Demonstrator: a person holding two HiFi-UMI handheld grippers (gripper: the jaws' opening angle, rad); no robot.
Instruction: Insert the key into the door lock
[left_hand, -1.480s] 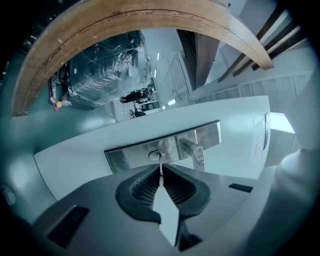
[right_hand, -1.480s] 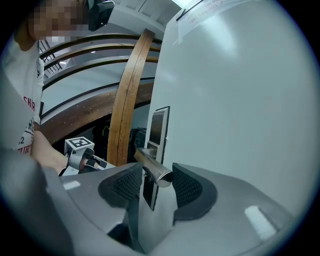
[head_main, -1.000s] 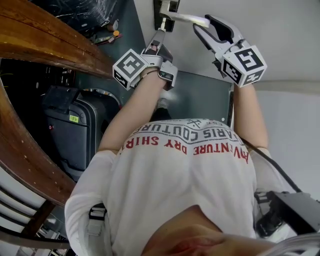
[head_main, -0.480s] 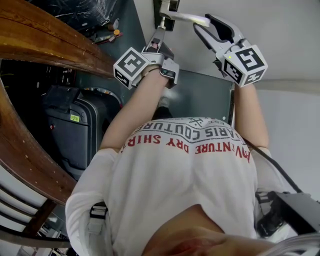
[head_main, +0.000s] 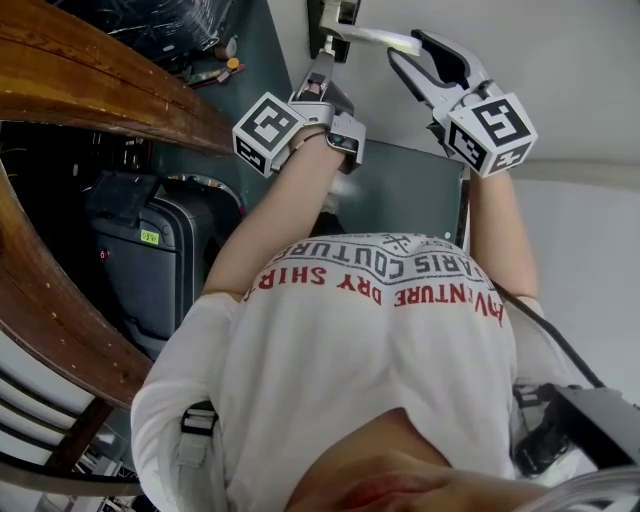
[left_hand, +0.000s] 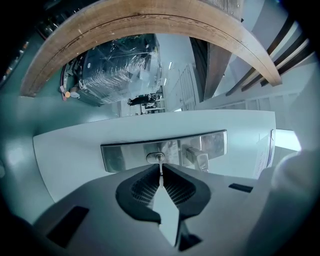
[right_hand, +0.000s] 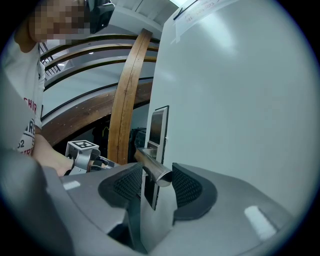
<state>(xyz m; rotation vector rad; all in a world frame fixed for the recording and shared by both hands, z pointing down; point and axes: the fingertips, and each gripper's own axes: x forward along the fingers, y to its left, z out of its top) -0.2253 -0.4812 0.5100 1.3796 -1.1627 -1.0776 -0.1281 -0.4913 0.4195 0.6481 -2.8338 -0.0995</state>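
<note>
Task so far: we judge the insertion begun but not finished. The key (left_hand: 160, 164) is lined up and its tip reaches the keyhole (left_hand: 156, 158), while most of the blade shows outside the lock.
Left gripper (left_hand: 161, 176): jaws closed together on the key, which stands thin and upright between the pads and points straight at the lock plate (left_hand: 120, 156).
Right gripper (right_hand: 156, 184): jaws apart, straddling the free end of the door handle (right_hand: 153, 169). We cannot tell whether either pad touches it.
Where the key is: at the lock cylinder, on the metal plate near the door's edge, just beside the root of the handle.
What is left: we would expect the blade to be pushed fully home — we cannot tell how deep the tip sits now.
Left gripper view only: the key, the keyhole and their alignment; no other view shows the key.
Right gripper view only: the white door (right_hand: 240, 100) face-on, the handle's round end between the jaws, and the left gripper off to the left past the door's edge.
Head view only: both arms raised together — the left gripper (head_main: 322, 68) at the lock, the right gripper (head_main: 418, 62) at the handle tip, a dark suitcase (head_main: 150, 265) below left.
</note>
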